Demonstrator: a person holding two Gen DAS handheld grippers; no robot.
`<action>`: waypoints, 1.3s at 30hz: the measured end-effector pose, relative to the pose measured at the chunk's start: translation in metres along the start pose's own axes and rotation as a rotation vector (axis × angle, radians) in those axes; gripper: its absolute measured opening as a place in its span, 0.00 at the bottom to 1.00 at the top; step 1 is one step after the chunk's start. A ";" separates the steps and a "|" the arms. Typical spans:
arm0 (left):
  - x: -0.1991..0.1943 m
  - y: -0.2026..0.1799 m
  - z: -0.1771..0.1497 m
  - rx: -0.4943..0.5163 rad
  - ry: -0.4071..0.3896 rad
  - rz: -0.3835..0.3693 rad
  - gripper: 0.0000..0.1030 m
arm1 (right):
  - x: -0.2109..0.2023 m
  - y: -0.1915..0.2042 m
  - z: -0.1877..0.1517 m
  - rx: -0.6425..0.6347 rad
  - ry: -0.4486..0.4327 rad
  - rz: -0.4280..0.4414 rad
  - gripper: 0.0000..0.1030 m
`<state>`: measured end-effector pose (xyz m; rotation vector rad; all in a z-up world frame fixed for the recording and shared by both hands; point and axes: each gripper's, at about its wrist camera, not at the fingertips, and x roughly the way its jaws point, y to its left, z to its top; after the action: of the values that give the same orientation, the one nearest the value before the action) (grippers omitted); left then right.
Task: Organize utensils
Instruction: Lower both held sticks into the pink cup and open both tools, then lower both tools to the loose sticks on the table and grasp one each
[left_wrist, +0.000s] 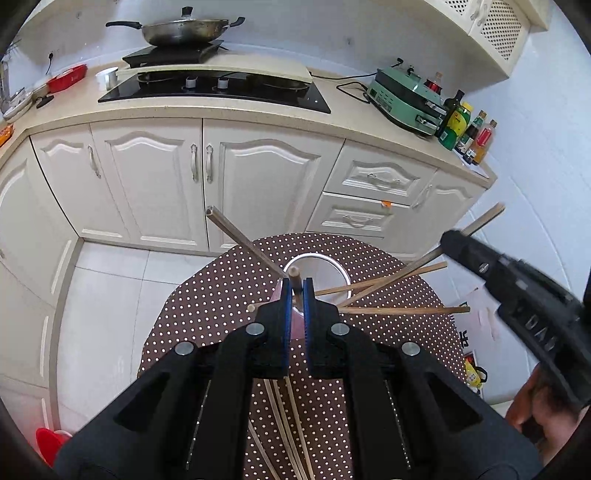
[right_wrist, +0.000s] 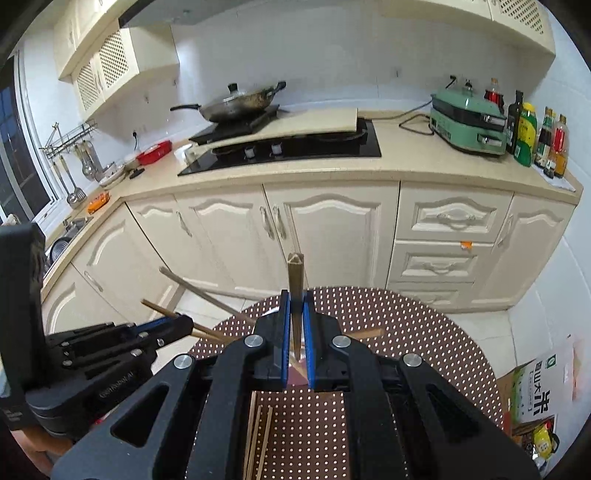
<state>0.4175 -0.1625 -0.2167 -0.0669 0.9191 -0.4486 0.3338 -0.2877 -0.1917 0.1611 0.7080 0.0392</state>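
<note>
Blue pads line both pairs of black tongs, and each pair is pinched narrow on a single wooden chopstick. The left tongs (left_wrist: 296, 291) grip a round-ended brown chopstick (left_wrist: 294, 277) that pokes up just past the fingertips, right over the rim of a shiny metal bowl (left_wrist: 338, 266) on the polka-dot tabletop (left_wrist: 207, 295). The right tongs (right_wrist: 296, 306) clamp a paler chopstick (right_wrist: 295, 273) with a squarish, faceted butt end, standing almost upright between the pads and rising above them. From the left camera the right tongs (left_wrist: 458, 242) come in from the side, blurred, with that stick slanting through them towards the bowl. More chopsticks (left_wrist: 399, 286) lie fanned across the bowl's rim, tips pointing inward and thick ends splayed outward over the brown cloth; one grey-toned stick (left_wrist: 243, 242) leans up and away to the left. A few loose chopsticks (left_wrist: 288, 424) lie on the cloth under the left tongs, roughly side by side. Beyond the round table stand cream cabinets (right_wrist: 332, 229) under a beige counter (right_wrist: 406, 158), with a black hob (right_wrist: 280, 147), a lidded wok (right_wrist: 236, 103), a green appliance (right_wrist: 469, 122) and a cluster of sauce bottles (right_wrist: 535, 136). A printed rice box (right_wrist: 535, 391) sits on the white floor tiles.
</note>
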 end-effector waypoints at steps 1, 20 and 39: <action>0.001 0.000 0.000 -0.004 0.006 0.000 0.07 | 0.001 -0.001 -0.002 0.002 0.006 0.000 0.06; -0.023 0.001 -0.007 -0.018 -0.035 0.025 0.53 | -0.005 0.001 -0.018 0.085 0.080 0.051 0.11; -0.075 -0.009 -0.041 0.007 -0.097 0.031 0.60 | -0.065 0.013 -0.042 0.101 0.003 0.044 0.23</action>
<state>0.3432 -0.1347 -0.1829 -0.0672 0.8225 -0.4168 0.2577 -0.2753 -0.1792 0.2731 0.7095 0.0459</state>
